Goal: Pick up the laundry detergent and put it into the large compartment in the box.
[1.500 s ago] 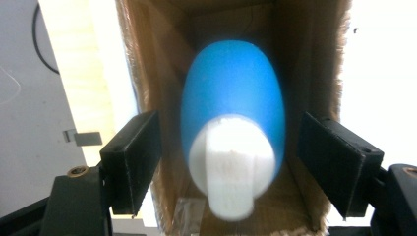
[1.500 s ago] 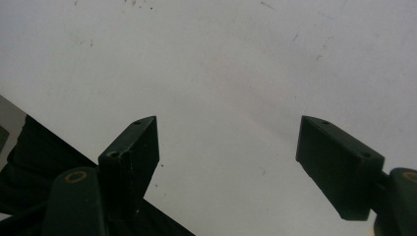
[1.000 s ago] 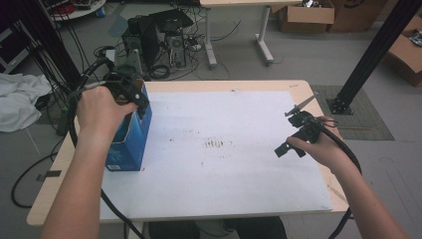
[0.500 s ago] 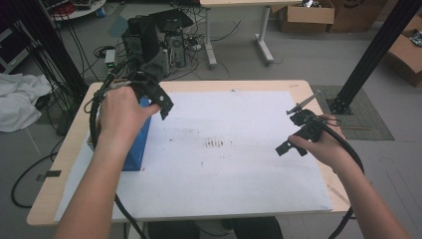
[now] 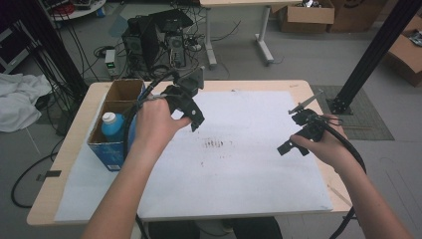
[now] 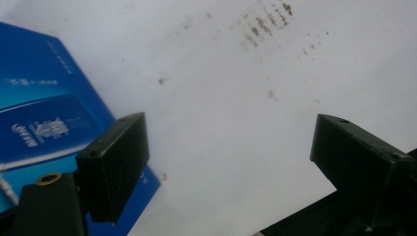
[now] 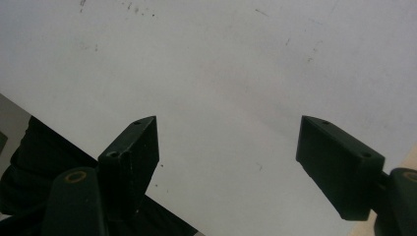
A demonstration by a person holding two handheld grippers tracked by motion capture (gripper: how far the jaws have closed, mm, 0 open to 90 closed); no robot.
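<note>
Both the left gripper (image 5: 191, 107) and right gripper (image 5: 298, 132) gape empty above the white sheet (image 5: 239, 169); a blue box (image 5: 112, 149) holding a bottle (image 5: 112, 124) stands just beside the left.

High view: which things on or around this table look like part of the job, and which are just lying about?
Likely in play:
blue box
blue-capped bottle inside it
left gripper, open
right gripper, open
white sheet

Lying about:
computer tower
cardboard boxes
white cloth

Left gripper (image 5: 191, 107) held above white sheet (image 5: 239, 164), jaws apart. Blue box (image 5: 115, 130) with bottle (image 5: 113, 124) just left of it. Right gripper (image 5: 298, 130) well apart, empty, jaw gap unclear.
</note>
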